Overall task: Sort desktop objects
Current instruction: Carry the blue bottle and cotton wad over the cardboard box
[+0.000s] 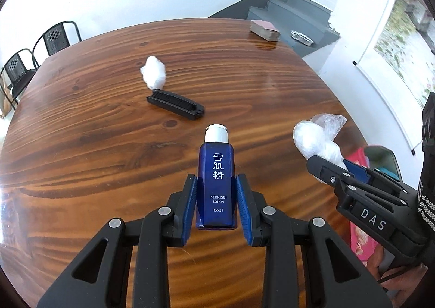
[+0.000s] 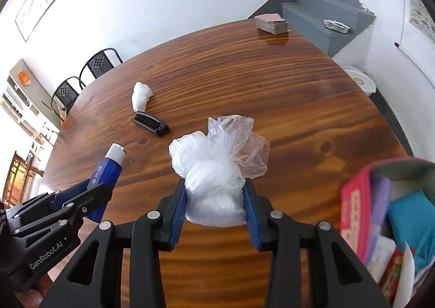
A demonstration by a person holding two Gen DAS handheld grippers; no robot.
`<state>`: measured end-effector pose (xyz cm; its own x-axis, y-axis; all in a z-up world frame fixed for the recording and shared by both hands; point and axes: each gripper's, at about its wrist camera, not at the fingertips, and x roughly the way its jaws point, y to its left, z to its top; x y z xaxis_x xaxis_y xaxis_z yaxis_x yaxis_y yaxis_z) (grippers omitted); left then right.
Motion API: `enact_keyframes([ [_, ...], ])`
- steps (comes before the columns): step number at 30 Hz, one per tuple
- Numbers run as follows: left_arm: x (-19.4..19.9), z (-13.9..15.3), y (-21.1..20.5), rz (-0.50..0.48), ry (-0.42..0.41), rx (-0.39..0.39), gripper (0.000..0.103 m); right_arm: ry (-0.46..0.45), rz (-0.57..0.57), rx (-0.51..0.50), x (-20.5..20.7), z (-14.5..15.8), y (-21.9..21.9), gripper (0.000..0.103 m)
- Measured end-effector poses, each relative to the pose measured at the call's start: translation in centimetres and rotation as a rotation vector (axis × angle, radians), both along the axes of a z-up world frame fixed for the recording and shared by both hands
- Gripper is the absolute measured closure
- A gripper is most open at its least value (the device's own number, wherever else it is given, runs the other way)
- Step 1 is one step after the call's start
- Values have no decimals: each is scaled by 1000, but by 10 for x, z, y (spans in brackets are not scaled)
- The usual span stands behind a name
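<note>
— Grippers are both carrying something?
— Yes. Left gripper [image 1: 216, 185] is clamping the blue lotion bottle [image 1: 216, 183] above the wooden table [image 1: 81, 145]; right gripper [image 2: 214, 194] is squeezing a white plastic bag bundle [image 2: 214, 172] near the pink box [image 2: 356, 204].

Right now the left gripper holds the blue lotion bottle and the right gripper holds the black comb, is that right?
Not quite. The right gripper holds a white plastic bag, as the right wrist view shows. The black comb lies on the table. The left gripper does hold the blue lotion bottle.
</note>
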<state>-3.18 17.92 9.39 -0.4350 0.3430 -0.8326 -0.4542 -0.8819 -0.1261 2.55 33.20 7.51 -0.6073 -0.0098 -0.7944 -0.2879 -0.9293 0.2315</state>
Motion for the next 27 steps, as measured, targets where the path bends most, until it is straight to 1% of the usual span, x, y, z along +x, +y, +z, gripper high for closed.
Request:
enact_keyframes([
  [7, 33, 9, 23, -55, 17, 9, 71, 19, -57, 16, 41, 11, 23, 60],
  [16, 73, 20, 58, -128, 46, 15, 71, 23, -197, 36, 93, 14, 82, 60],
  [20, 87, 24, 69, -148, 53, 19, 71, 28, -237, 50, 109, 17, 100, 60],
  [27, 105, 30, 84, -170, 72, 23, 71, 32, -282, 57, 124, 19, 127, 59],
])
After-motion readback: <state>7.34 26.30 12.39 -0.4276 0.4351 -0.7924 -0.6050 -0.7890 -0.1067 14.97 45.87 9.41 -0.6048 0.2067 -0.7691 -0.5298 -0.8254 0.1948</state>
